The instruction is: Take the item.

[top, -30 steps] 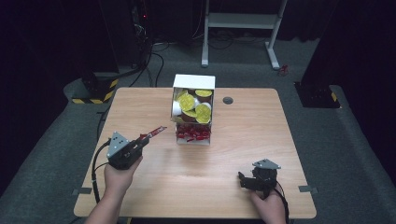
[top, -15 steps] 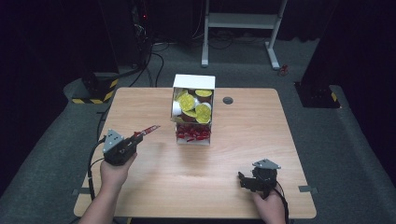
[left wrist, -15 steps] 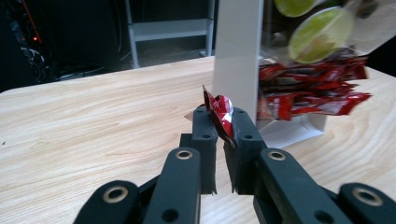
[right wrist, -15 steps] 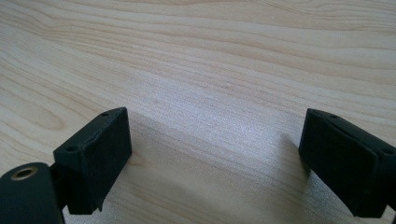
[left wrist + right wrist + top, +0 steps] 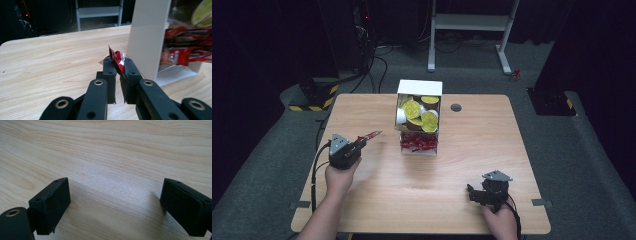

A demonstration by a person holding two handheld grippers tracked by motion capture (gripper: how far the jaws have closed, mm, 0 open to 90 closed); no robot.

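A white dispenser box [image 5: 419,115] stands mid-table, with yellow-lidded cups [image 5: 419,114] in its upper part and red sachets [image 5: 418,143] in its open bottom tray. My left gripper [image 5: 360,142] is left of the box, shut on one red sachet [image 5: 370,135] that sticks out toward the box. In the left gripper view the sachet [image 5: 117,61] is pinched between the jaws [image 5: 117,72], with the box wall [image 5: 149,37] just beyond. My right gripper [image 5: 473,194] rests near the table's front right, open, nothing between its jaws [image 5: 113,205].
The wooden table [image 5: 492,150] has a round cable hole [image 5: 456,107] right of the box. A white desk frame [image 5: 472,30] and cables lie on the dark floor behind. A yellow-black striped block [image 5: 314,95] sits off the back left corner.
My left gripper has drawn back to the left, away from the box, with the red sachet in it. The right gripper has stayed still.
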